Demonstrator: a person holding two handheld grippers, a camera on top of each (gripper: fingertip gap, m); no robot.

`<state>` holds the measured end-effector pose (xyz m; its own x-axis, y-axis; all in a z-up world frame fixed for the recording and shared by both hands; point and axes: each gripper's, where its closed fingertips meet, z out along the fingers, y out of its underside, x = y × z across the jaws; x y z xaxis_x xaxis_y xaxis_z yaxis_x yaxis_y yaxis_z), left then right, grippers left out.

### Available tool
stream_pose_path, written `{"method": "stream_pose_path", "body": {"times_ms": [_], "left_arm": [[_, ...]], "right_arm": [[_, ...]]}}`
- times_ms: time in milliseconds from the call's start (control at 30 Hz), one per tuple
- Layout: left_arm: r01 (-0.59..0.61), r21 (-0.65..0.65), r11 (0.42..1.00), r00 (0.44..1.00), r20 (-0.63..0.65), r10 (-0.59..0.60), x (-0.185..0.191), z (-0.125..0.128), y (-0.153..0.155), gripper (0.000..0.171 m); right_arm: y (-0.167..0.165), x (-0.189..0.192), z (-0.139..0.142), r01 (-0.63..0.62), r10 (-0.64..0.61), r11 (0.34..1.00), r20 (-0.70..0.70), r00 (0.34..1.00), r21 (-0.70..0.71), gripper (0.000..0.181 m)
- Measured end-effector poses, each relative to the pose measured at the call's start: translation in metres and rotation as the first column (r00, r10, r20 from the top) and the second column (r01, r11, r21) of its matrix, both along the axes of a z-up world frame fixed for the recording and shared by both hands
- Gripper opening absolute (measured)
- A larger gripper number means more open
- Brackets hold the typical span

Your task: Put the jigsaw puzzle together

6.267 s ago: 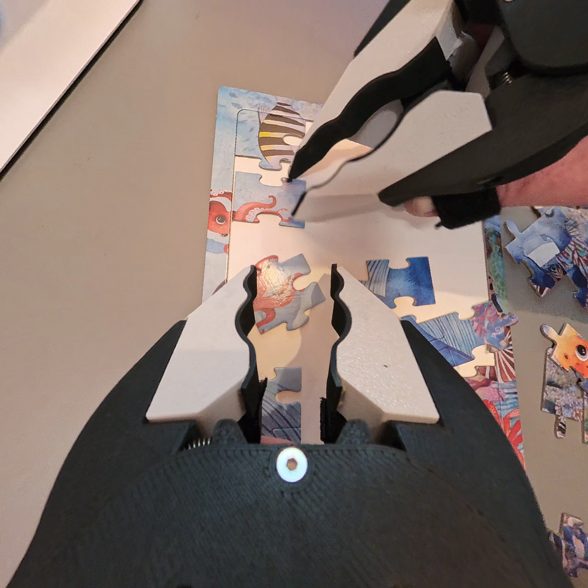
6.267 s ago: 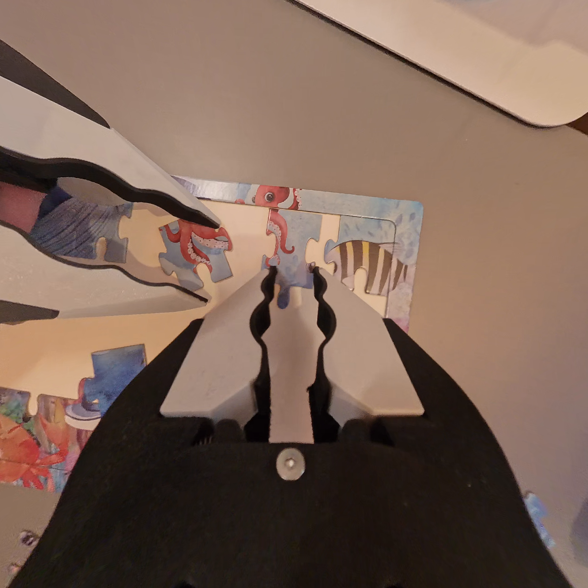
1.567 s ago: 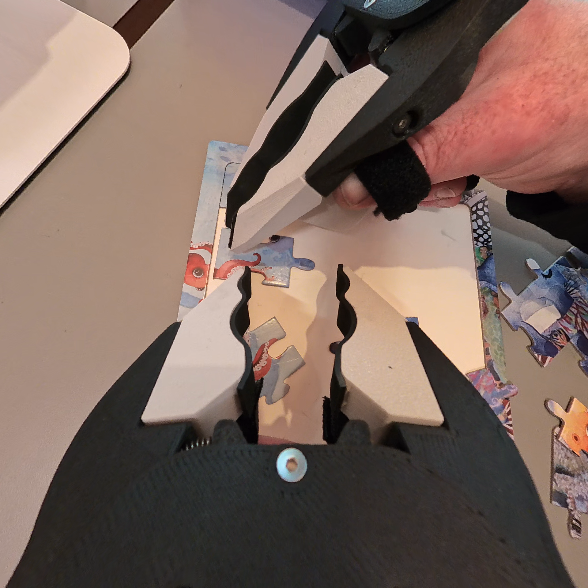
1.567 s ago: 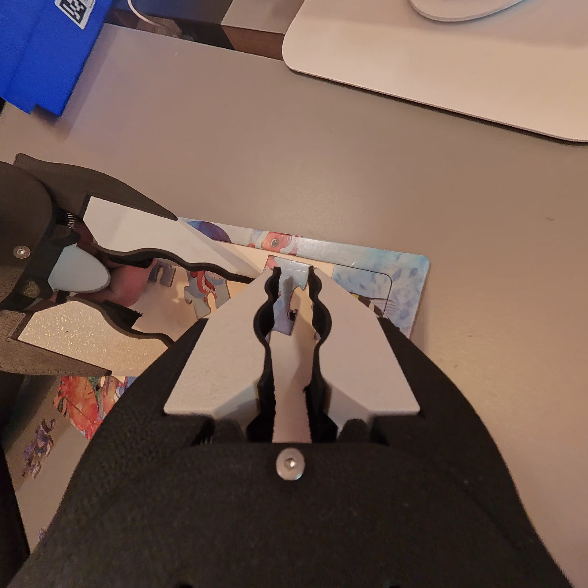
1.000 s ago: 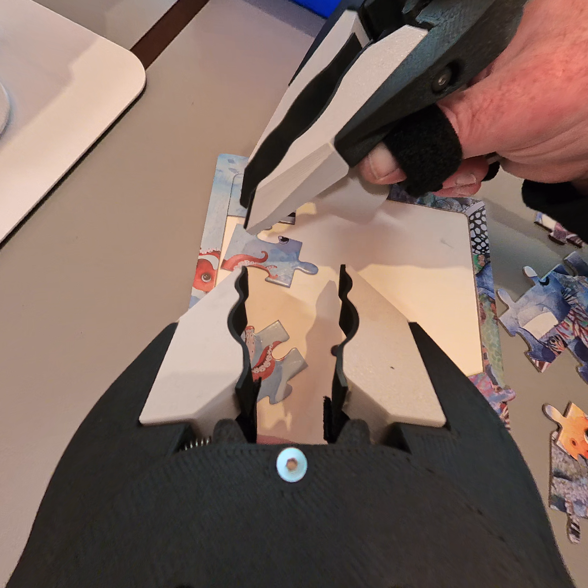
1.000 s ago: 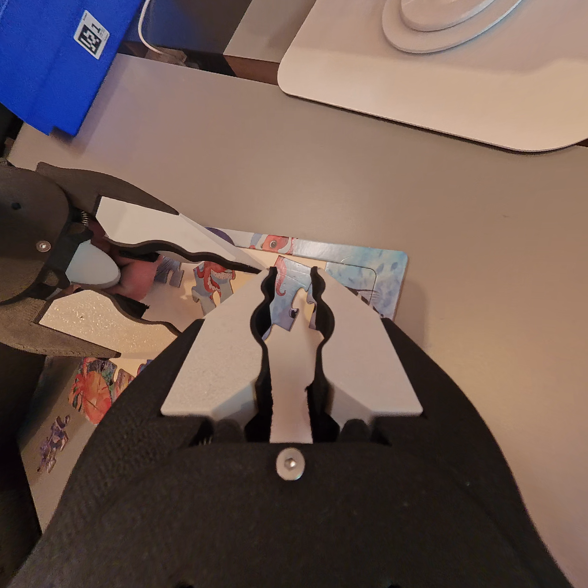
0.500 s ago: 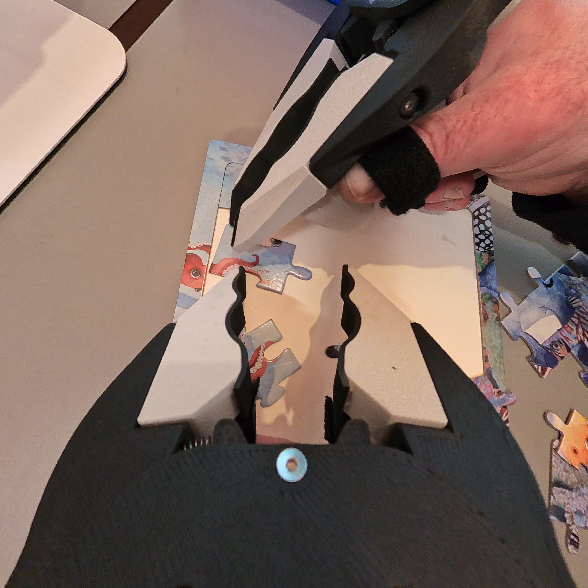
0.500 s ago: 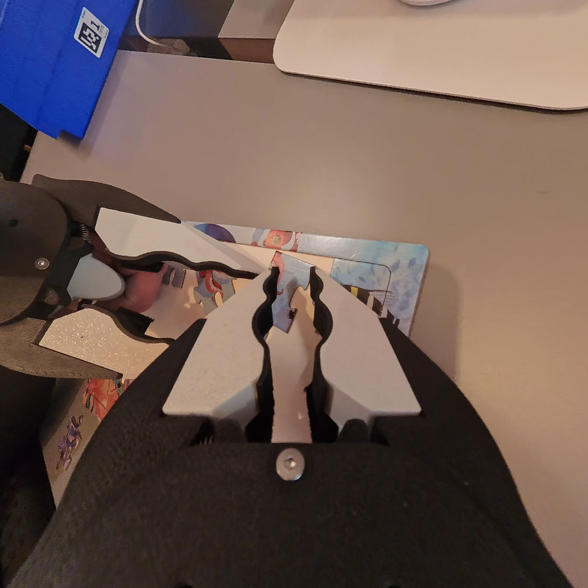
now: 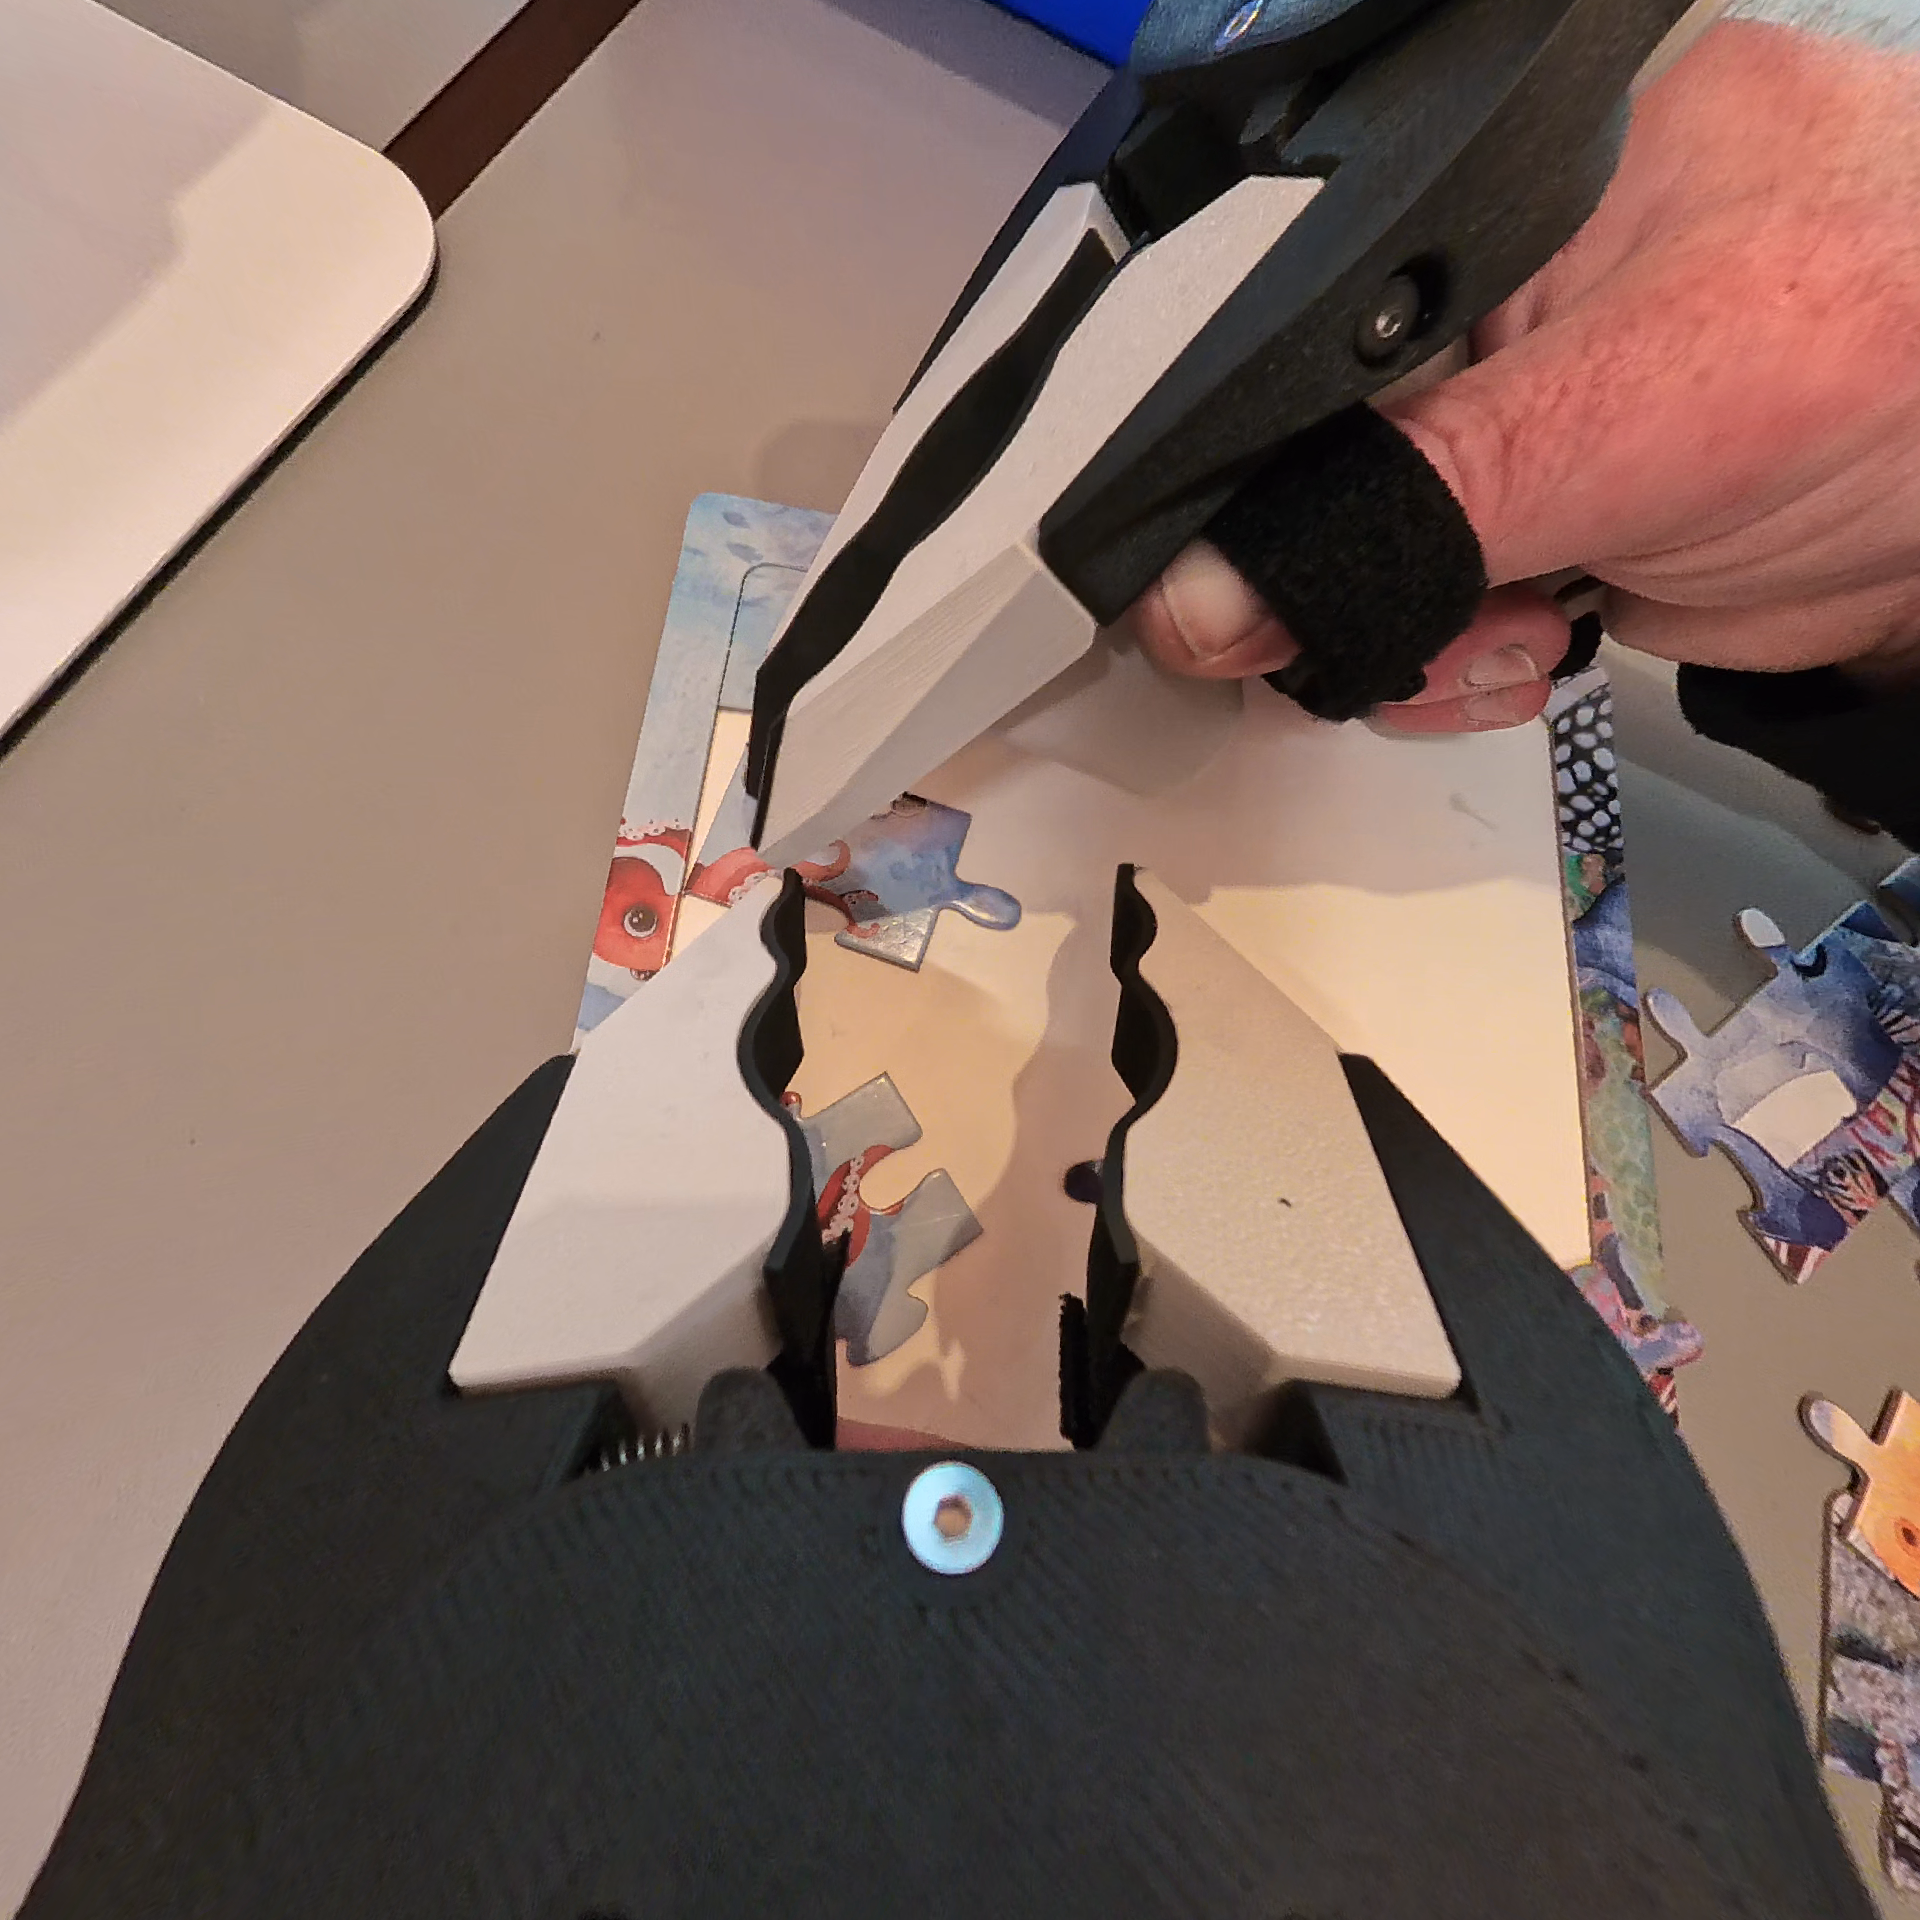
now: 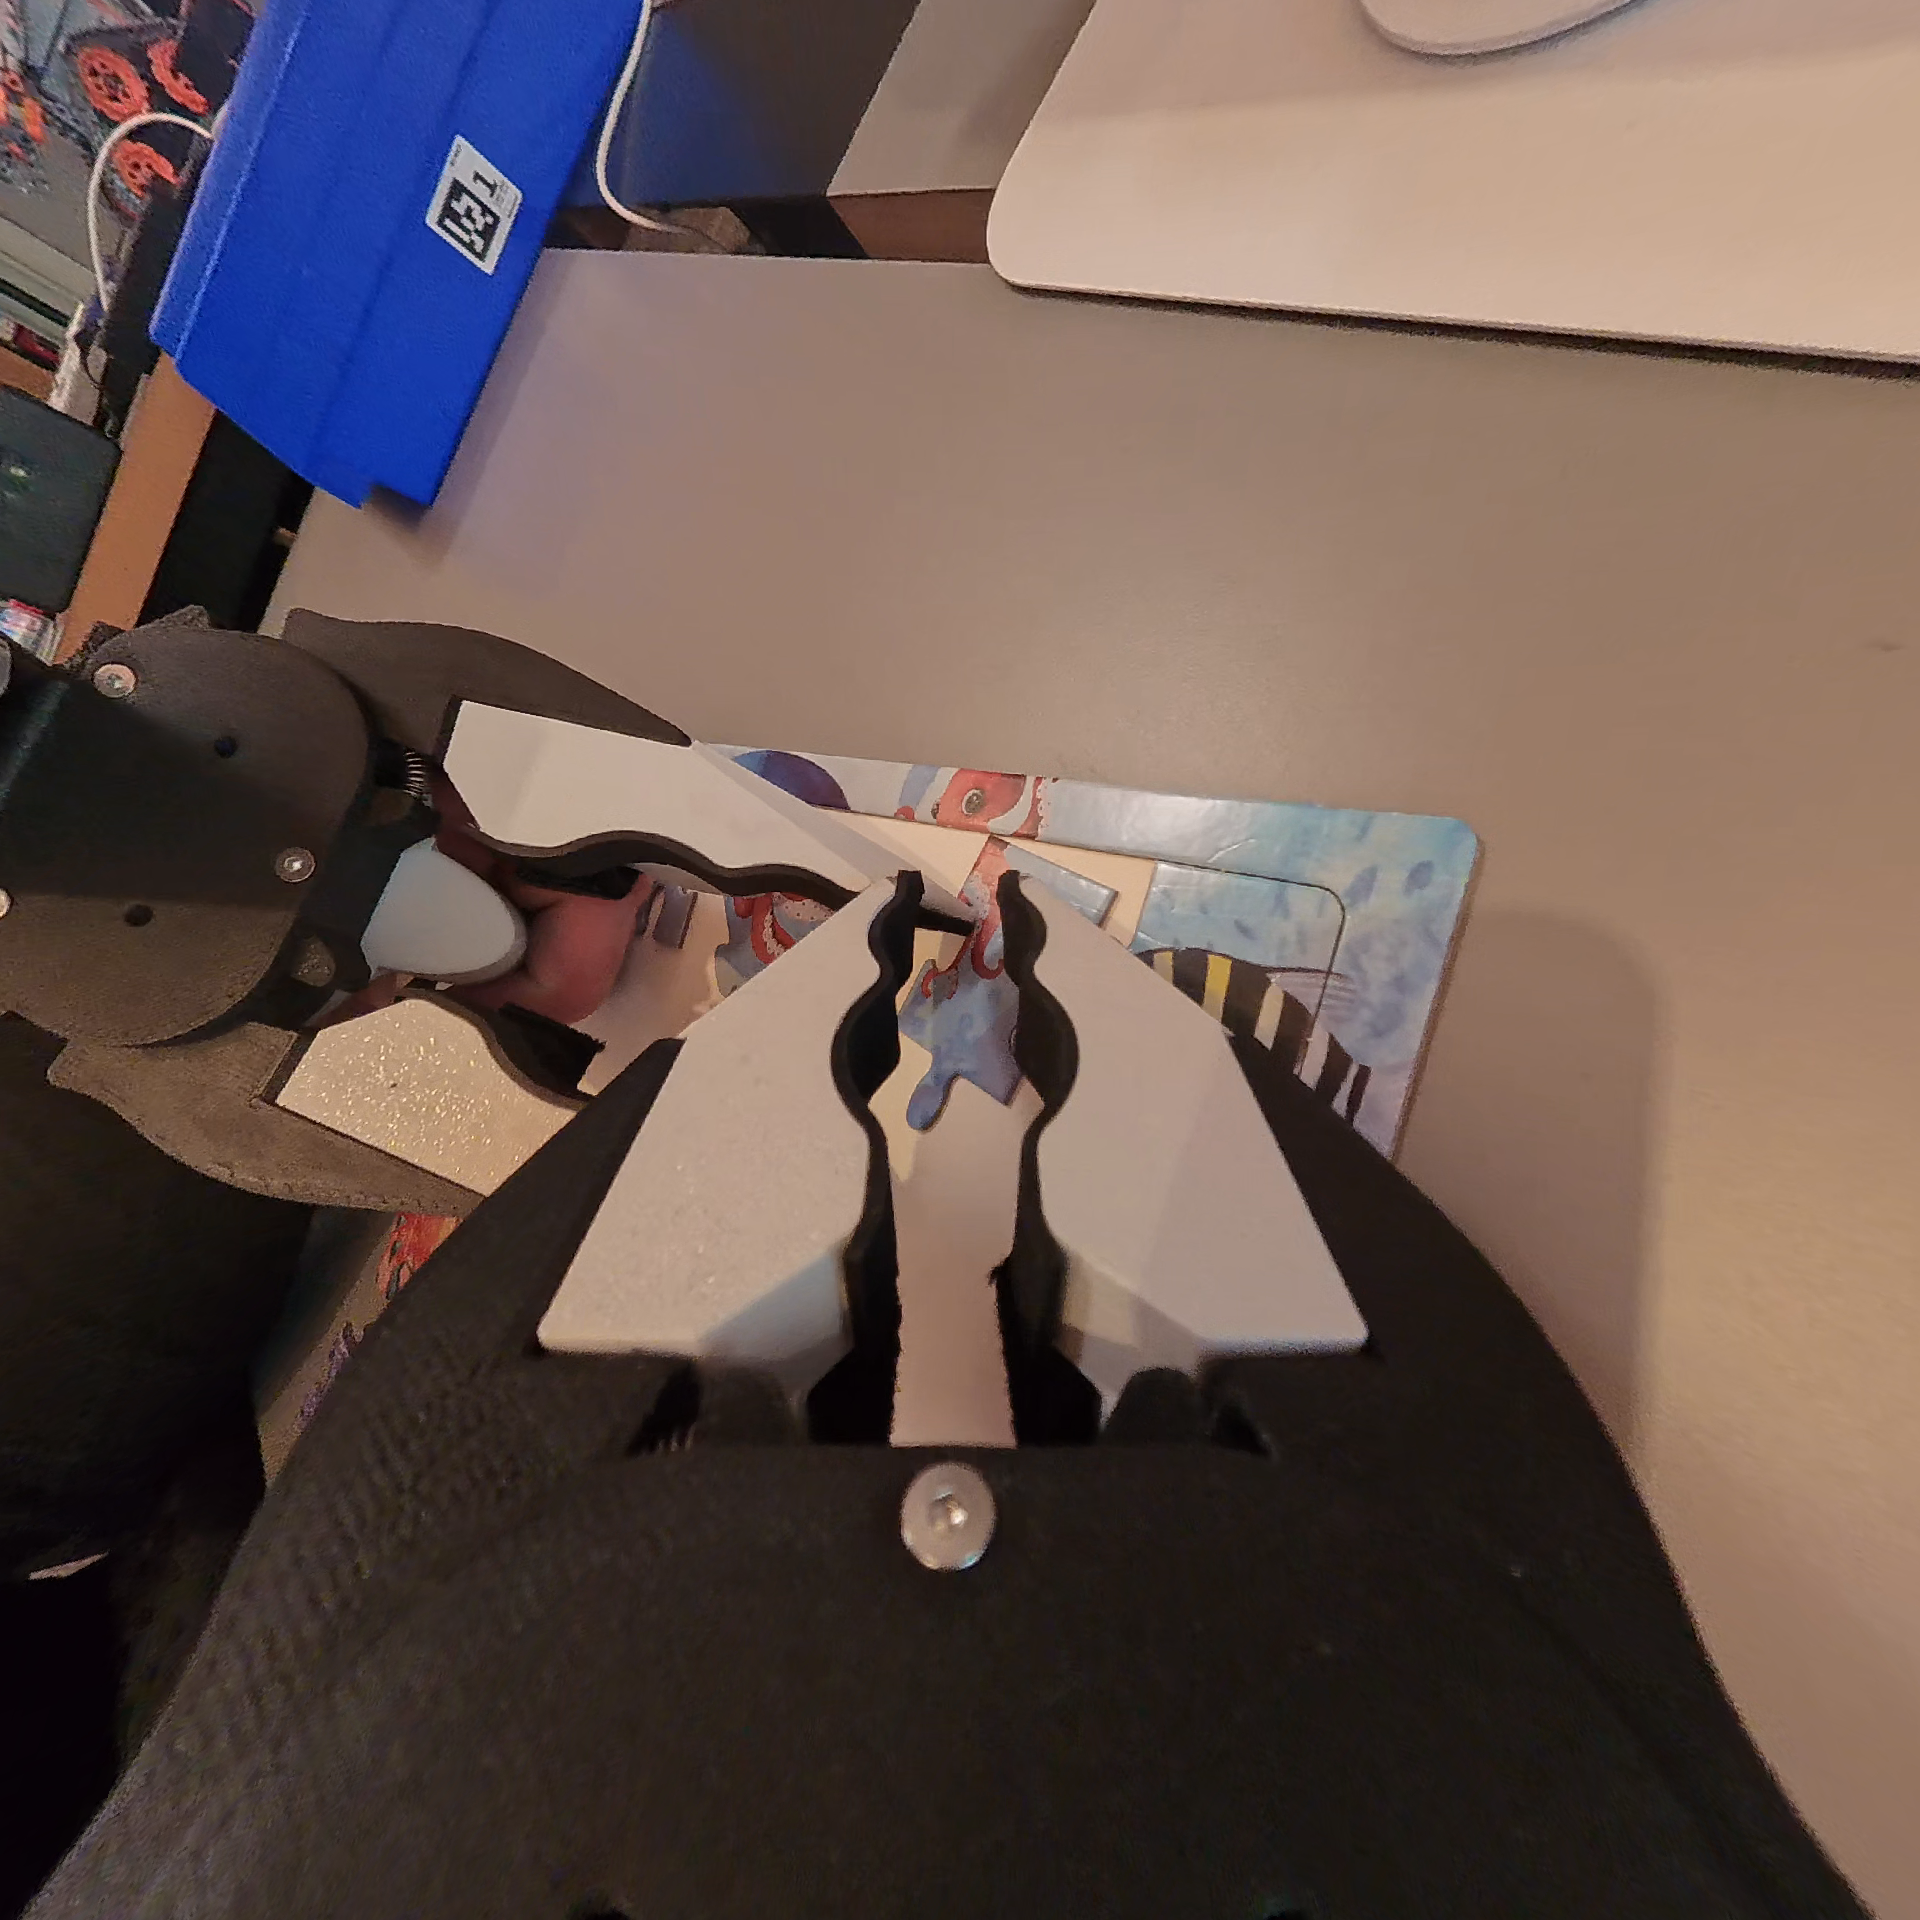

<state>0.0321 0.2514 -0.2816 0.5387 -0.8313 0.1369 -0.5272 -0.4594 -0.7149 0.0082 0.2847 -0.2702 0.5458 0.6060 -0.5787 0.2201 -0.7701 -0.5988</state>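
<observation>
A puzzle tray (image 9: 1351,987) with a sea-picture frame (image 10: 1382,894) lies on the grey table. A black-and-yellow striped fish piece (image 10: 1247,987) sits in its corner. My right gripper (image 10: 956,883) has only a narrow gap between its jaws. Its tips rest on a loose octopus-tentacle piece (image 10: 966,1018) that lies slightly askew near the octopus on the frame. In the left wrist view this gripper (image 9: 764,790) comes down from the upper right onto that piece (image 9: 904,894). My left gripper (image 9: 954,883) is open and empty, over a second tentacle piece (image 9: 883,1195) in the tray.
Loose pieces lie on the table right of the tray: a blue one (image 9: 1787,1060) and an orange fish one (image 9: 1881,1496). A white board (image 10: 1455,156) lies beyond the tray. A blue box (image 10: 364,229) stands off the table's far left corner.
The right gripper has stayed on the tentacle piece, and the piece has shifted and turned a little under its tips. The left gripper has moved forward over the second tentacle piece, still open.
</observation>
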Motion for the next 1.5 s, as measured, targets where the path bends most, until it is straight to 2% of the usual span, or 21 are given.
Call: {"method": "stream_pose_path", "body": {"times_ms": [167,300,467,567,667,767,900,1000,1133,1200,1500], "left_arm": [[-0.011,0.013,1.000,1.000,0.003,0.011,0.005,0.000,0.003,0.061],[-0.008,0.029,1.000,1.000,0.006,0.008,0.005,0.003,0.003,0.062],[-0.015,0.023,1.000,0.998,0.060,0.014,-0.012,0.019,0.005,0.060],[-0.037,0.015,0.999,0.997,0.064,0.036,-0.026,0.022,0.008,0.059],[-0.092,0.014,0.996,0.996,0.001,0.092,-0.044,0.013,0.017,0.061],[-0.103,-0.052,0.993,0.995,-0.023,0.102,-0.050,-0.001,0.013,0.060],[-0.106,-0.067,0.992,0.994,-0.022,0.104,-0.047,-0.001,0.011,0.064],[-0.101,-0.075,0.992,0.995,-0.031,0.099,-0.045,-0.001,0.007,0.071],[-0.092,-0.110,0.990,0.995,-0.045,0.088,-0.048,0.000,-0.001,0.075],[-0.087,-0.128,0.988,0.996,-0.045,0.082,-0.049,0.000,-0.005,0.077],[-0.063,-0.150,0.987,0.997,-0.063,0.054,-0.053,0.001,-0.013,0.071]], "right_arm": [[0.005,0.014,0.009,0.033,-0.037,0.998,0.069,0.997,0.054,0.029],[0.004,0.028,0.009,0.032,-0.046,0.996,0.175,0.984,0.083,0.032],[-0.013,0.037,0.008,-0.009,-0.015,0.997,0.311,0.950,0.077,0.035],[-0.024,0.036,-0.004,-0.018,-0.012,0.997,0.406,0.914,0.070,0.041],[-0.027,0.031,-0.013,0.017,-0.065,0.994,0.441,0.895,0.112,0.045],[-0.030,0.030,-0.014,0.077,-0.145,0.983,0.440,0.886,0.169,0.048],[-0.034,0.029,-0.016,0.087,-0.185,0.970,0.463,0.867,0.225,0.052],[-0.031,0.030,-0.018,0.087,-0.235,0.950,0.504,0.831,0.299,0.046],[-0.030,0.021,-0.017,0.082,-0.237,0.944,0.484,0.842,0.320,0.038],[-0.031,0.016,-0.017,0.054,-0.215,0.942,0.472,0.855,0.332,0.026],[-0.031,0.018,-0.016,0.010,-0.171,0.944,0.463,0.870,0.331,0.020]]}}
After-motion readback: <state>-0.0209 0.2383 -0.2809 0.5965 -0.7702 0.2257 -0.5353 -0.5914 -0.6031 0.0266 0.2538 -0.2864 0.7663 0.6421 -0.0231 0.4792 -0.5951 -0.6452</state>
